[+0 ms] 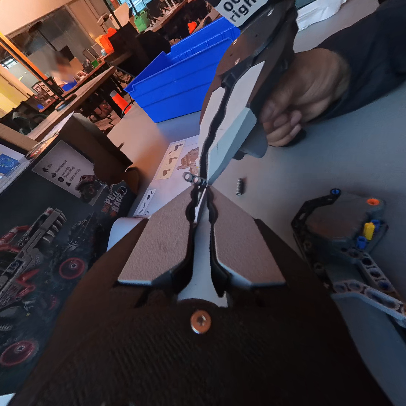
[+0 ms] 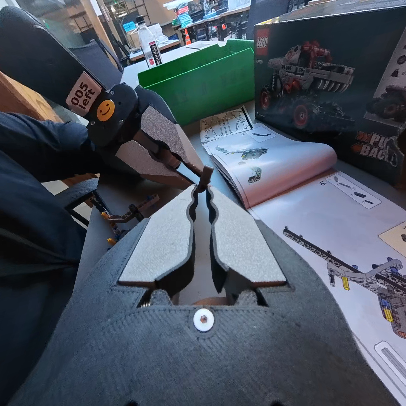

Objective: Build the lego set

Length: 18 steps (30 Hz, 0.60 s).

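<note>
A small grey beam with holes [image 1: 193, 178] is held in the air above the table, and both grippers meet at it. My right gripper [image 2: 201, 188] is shut on its lower end [image 2: 205, 175]; in the left wrist view it comes down from above [image 1: 204, 182]. My left gripper [image 1: 200, 189] is shut with its tips pinching the same piece from below; in the right wrist view it reaches in from the left [image 2: 198, 173]. The part-built grey and black frame [image 1: 342, 230] with blue, yellow and orange pins lies on the table to the right, and also shows in the right wrist view [image 2: 131, 212].
An open instruction booklet [image 2: 307, 197] [image 1: 173, 167] lies under the grippers. The set's black box [image 2: 318, 77] [image 1: 55, 219] stands beside it. A small spring [image 1: 240, 186] lies on the table. A blue bin [image 1: 182, 72], a green bin [image 2: 197, 87] and a water bottle [image 2: 149, 46] stand behind. My two grippers' fingertips are within a few centimetres of each other.
</note>
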Each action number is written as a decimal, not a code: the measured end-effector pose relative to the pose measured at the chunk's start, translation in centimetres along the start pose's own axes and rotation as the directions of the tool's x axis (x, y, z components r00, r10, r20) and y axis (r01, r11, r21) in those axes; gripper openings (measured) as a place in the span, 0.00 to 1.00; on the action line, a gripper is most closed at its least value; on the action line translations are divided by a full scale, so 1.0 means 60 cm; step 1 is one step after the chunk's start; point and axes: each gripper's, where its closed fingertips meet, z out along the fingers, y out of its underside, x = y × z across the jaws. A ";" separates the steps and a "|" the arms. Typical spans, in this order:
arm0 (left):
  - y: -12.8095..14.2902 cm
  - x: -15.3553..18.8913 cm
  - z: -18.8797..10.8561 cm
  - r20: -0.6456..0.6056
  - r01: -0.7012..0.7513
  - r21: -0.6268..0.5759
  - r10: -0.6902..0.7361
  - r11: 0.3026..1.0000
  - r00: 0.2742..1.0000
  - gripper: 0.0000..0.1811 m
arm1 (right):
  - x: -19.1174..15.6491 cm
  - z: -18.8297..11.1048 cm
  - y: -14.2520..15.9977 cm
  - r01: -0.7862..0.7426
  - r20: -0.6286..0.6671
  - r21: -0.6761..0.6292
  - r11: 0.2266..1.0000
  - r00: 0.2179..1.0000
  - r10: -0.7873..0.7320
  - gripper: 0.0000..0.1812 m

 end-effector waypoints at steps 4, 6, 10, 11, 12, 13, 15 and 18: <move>-0.001 0.006 -0.001 -0.031 0.020 0.011 -0.019 1.000 0.999 0.02 | -0.003 -0.003 0.003 0.001 0.029 -0.017 1.000 1.000 0.000 0.02; 0.000 0.004 -0.004 -0.041 0.039 0.010 -0.038 0.999 0.998 0.02 | 0.001 -0.006 0.004 -0.028 0.038 -0.017 0.999 0.999 0.028 0.02; -0.002 -0.005 -0.013 -0.075 0.111 0.025 -0.109 0.993 0.991 0.02 | 0.009 -0.013 0.002 -0.148 0.094 -0.005 0.989 0.985 0.148 0.02; 0.000 -0.007 -0.015 -0.085 0.129 0.021 -0.127 0.991 0.988 0.04 | 0.007 -0.015 0.004 -0.181 0.130 -0.017 0.983 0.975 0.181 0.02; 0.002 -0.009 -0.016 -0.099 0.154 0.012 -0.152 0.988 0.983 0.07 | 0.001 -0.016 0.009 -0.222 0.177 -0.044 0.974 0.958 0.227 0.02; 0.005 -0.010 -0.016 -0.120 0.190 -0.003 -0.189 0.982 0.975 0.10 | -0.003 -0.018 0.013 -0.268 0.213 -0.067 0.961 0.937 0.276 0.02; 0.007 0.001 -0.017 -0.201 0.278 -0.034 -0.279 0.960 0.939 0.13 | -0.004 -0.020 0.015 -0.355 0.268 -0.093 0.930 0.891 0.367 0.02; 0.003 0.033 -0.017 -0.351 0.391 -0.093 -0.397 0.916 0.848 0.14 | -0.008 -0.023 0.018 -0.413 0.313 -0.137 0.901 0.845 0.435 0.02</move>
